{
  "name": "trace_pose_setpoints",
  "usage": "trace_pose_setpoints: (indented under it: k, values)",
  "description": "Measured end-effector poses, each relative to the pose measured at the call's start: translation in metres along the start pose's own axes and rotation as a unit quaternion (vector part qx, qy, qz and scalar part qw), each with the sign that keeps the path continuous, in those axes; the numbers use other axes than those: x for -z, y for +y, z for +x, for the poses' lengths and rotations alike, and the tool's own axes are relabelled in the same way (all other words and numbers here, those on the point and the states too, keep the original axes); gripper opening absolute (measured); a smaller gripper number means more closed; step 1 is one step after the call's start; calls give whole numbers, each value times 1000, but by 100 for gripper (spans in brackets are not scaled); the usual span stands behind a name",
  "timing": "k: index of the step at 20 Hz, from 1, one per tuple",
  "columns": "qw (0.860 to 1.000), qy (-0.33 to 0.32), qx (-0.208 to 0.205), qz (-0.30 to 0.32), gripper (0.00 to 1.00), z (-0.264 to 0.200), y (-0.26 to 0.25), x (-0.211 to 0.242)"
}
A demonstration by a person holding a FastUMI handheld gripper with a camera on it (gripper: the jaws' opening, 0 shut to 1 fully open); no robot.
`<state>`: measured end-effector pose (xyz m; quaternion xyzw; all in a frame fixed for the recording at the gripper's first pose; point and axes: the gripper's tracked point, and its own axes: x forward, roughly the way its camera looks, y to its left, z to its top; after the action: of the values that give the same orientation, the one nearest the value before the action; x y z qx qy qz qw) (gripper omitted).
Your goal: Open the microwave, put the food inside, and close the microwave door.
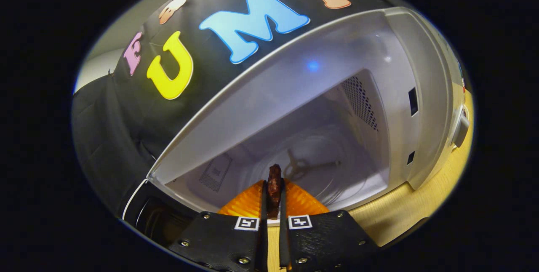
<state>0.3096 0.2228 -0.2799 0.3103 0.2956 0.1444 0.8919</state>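
microwave [404, 108] is seen with door swung open at 8 o'clock, cavity exposed, standing on a wooden table [400, 213]. glass turntable [332, 171] lies inside at 12 o'clock of the gripper [273, 192]. dark brown food piece [274, 185] is pinched between both fingers at the cavity's front edge.

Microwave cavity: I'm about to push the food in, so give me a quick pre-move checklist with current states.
1. White microwave door open: ok, the cavity is exposed ahead of the fingers.
2. Dark brown food piece gripped: ok, the gripper is shut on it, fingers pressing both sides.
3. Round glass turntable free of items: ok on the part showing.
4. Food aimed at opening: ok, it points into the cavity.
5. Door swing clearance on the pale wooden table: cannot tell.
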Motion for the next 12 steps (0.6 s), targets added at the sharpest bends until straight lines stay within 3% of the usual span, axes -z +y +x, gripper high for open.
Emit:
trace_pose_setpoints:
  k: [3, 8, 9, 10, 12]
  values:
    - [999, -5, 39, -31, 19, 4, -19, -1]
    - [984, -3, 131, -122, 44, 8, -58, -4]
    - [980, 0, 140, -140, 54, 6, -63, -4]
    - [980, 3, 135, -144, 55, 8, -61, -2]
    - [980, 3, 130, -151, 66, 3, -53, -1]
